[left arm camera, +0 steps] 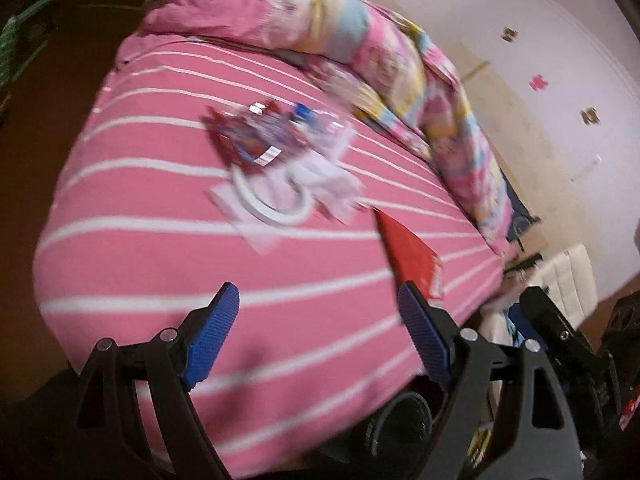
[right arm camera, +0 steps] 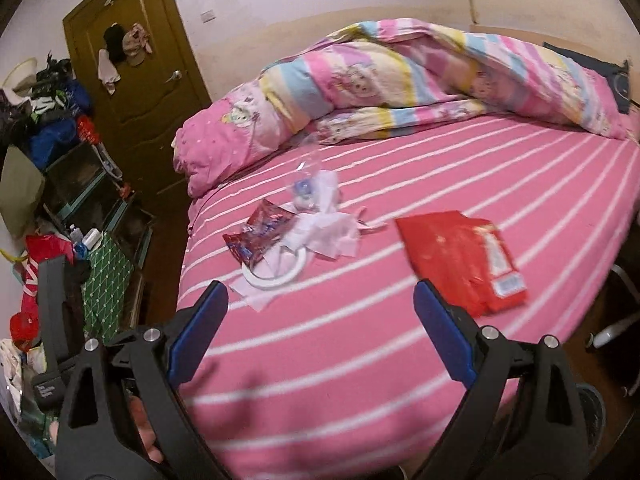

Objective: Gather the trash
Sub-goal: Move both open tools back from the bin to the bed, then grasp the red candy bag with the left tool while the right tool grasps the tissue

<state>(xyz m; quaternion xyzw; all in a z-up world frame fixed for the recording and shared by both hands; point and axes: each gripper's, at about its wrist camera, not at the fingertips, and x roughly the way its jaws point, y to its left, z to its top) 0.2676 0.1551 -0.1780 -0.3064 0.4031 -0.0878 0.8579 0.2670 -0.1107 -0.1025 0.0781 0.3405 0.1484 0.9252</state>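
Trash lies on a pink striped bed [right arm camera: 400, 360]. A large red wrapper [right arm camera: 460, 258] lies flat just beyond my right gripper [right arm camera: 320, 300], which is open and empty above the sheet. Further left is a pile: a small red-blue snack wrapper [right arm camera: 262, 232], crumpled white tissues [right arm camera: 324, 232], a white ring [right arm camera: 276, 276] and a clear plastic bottle with a blue cap [right arm camera: 304, 188]. In the left wrist view my left gripper [left arm camera: 316, 300] is open and empty, with the pile [left arm camera: 280, 160] ahead and the red wrapper [left arm camera: 412, 256] by its right finger.
A rumpled pink, yellow and blue quilt [right arm camera: 400, 80] covers the far side of the bed. A brown door [right arm camera: 136, 60] and cluttered shelves [right arm camera: 72, 184] stand to the left. The right gripper's body [left arm camera: 560, 332] shows at the lower right of the left wrist view.
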